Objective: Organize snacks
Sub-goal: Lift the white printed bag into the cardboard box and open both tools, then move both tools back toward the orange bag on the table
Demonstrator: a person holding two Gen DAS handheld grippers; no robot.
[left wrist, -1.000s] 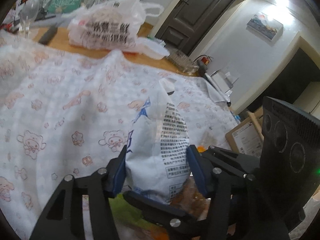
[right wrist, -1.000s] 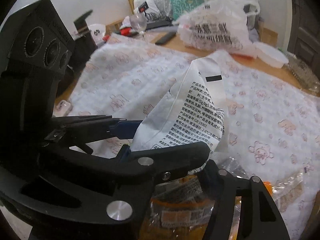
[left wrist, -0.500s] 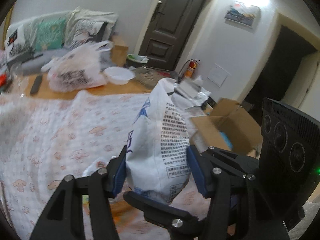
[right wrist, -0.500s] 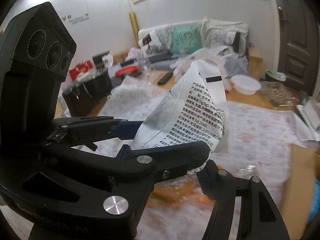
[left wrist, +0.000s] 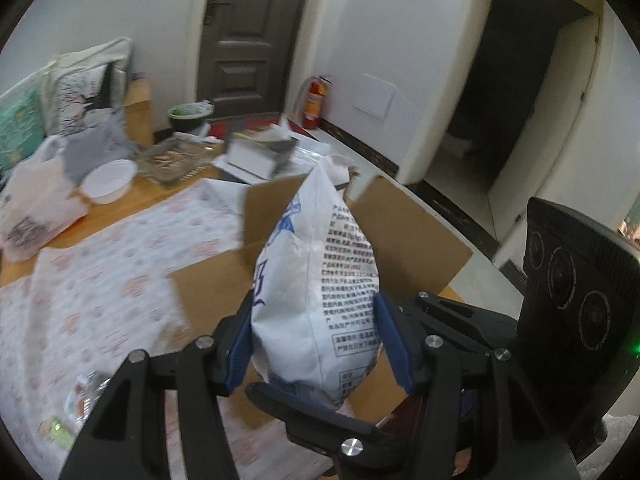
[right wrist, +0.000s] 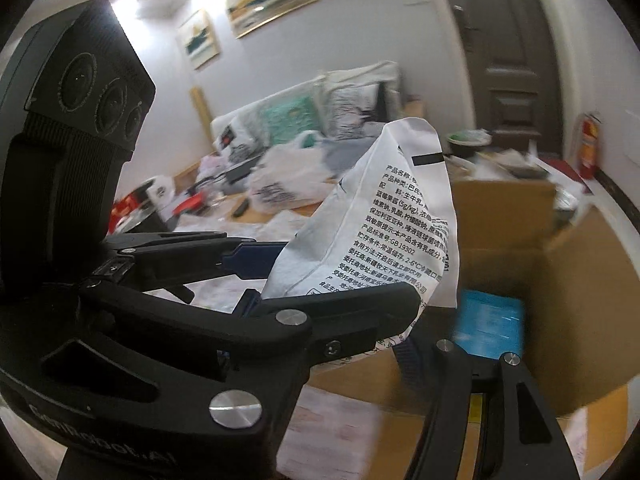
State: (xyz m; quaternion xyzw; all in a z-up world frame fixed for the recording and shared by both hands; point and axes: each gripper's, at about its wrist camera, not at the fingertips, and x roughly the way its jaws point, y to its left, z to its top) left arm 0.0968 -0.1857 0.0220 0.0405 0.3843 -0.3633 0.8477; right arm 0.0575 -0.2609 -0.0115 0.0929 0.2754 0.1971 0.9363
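Observation:
A white snack bag [left wrist: 316, 292] with black and blue print stands upright between the blue pads of my left gripper [left wrist: 314, 340], which is shut on it. The same bag [right wrist: 384, 240] shows in the right wrist view, with my right gripper [right wrist: 332, 320] around its lower part beside the left gripper's fingers [right wrist: 248, 260]. Both grippers hold the bag in the air in front of an open cardboard box [left wrist: 404, 248]. The box [right wrist: 560, 264] has a blue packet [right wrist: 490, 320] inside.
A table with a patterned white cloth [left wrist: 100, 272] lies to the left, with small wrappers [left wrist: 76, 400] near its front. Plastic bags [left wrist: 36, 200], a white bowl [left wrist: 108, 176] and a tray [left wrist: 172, 158] stand at its far end. A door [left wrist: 244, 36] and fire extinguisher [left wrist: 314, 100] are behind.
Both grippers have lifted the bag off the table and swung it right, from above the cloth toward the cardboard box. The grip on the bag has not changed.

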